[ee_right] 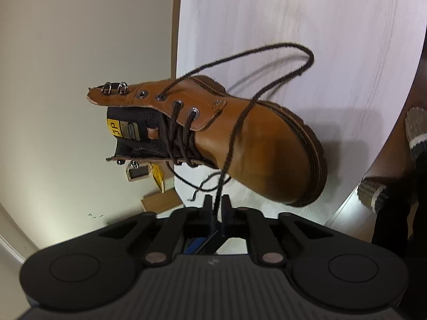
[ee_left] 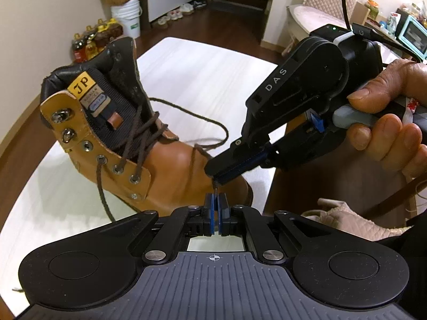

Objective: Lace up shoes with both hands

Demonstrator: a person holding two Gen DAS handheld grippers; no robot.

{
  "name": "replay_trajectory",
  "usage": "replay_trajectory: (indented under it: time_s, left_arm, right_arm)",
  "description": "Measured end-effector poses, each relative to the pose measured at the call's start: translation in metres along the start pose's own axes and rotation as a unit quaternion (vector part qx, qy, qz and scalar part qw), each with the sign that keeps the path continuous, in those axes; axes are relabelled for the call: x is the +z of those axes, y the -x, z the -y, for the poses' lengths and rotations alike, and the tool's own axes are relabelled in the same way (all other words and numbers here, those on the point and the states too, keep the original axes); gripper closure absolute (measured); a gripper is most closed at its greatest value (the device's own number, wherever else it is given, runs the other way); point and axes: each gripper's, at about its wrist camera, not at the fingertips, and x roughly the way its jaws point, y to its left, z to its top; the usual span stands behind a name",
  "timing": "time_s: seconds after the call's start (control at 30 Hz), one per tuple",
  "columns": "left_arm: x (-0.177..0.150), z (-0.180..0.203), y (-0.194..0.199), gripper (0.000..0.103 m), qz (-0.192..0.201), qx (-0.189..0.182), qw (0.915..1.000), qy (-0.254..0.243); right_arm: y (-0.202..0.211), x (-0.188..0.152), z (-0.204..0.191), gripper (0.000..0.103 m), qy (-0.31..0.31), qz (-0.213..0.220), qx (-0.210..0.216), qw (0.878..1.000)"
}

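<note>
We see a tan leather boot [ee_left: 170, 165] standing on a white surface [ee_left: 213, 74], its toe pointing toward us in the left wrist view and its dark tongue with a yellow label upright. A dark brown lace [ee_left: 149, 128] crisscrosses the lower eyelets; the upper eyelet and the two metal hooks above it on the near flap are bare. One loose end hangs down the boot's side onto the surface, and another length loops out over the white top behind the toe.

The left tool [ee_left: 215, 200] sits just in front of the toe, its blue-padded jaws pressed nearly together on the stiff tip of the lace. The right tool [ee_left: 213, 177], held in a person's hand [ee_left: 387, 112], comes in from the right and pinches the same lace just above the left tool's jaws, the two tips almost touching.

In the right wrist view the right tool [ee_right: 217, 202] has the lace [ee_right: 267, 93] running straight down between its narrow jaws, which grip it, with the boot [ee_right: 253, 138] beyond and a wide loop of lace lying on the surface [ee_right: 320, 26].
</note>
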Motion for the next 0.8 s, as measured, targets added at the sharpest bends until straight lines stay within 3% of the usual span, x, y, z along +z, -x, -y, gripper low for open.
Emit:
replay_trajectory:
  time_s: [0.27,0.47,0.63,0.8]
  left_arm:
    - [-0.003,-0.010,0.014,0.100,0.016,-0.013,0.9996,0.019]
    - [-0.004,-0.031,0.042,0.099,0.034,-0.019,0.9992,-0.005]
    - [0.019,-0.060,0.067,0.099,0.055,0.001,0.9967,-0.060]
    - [0.068,-0.101,0.073,0.096,0.043,0.000,0.9941,-0.100]
  right_arm:
    - [-0.003,-0.011,-0.009,0.101,0.020,0.023,0.004,1.000]
    - [0.007,-0.029,-0.009,0.101,-0.011,0.104,0.039,0.994]
    - [0.016,-0.041,-0.020,0.101,-0.017,0.194,0.089,0.977]
    - [0.009,-0.037,-0.035,0.101,0.006,0.224,0.092,0.970]
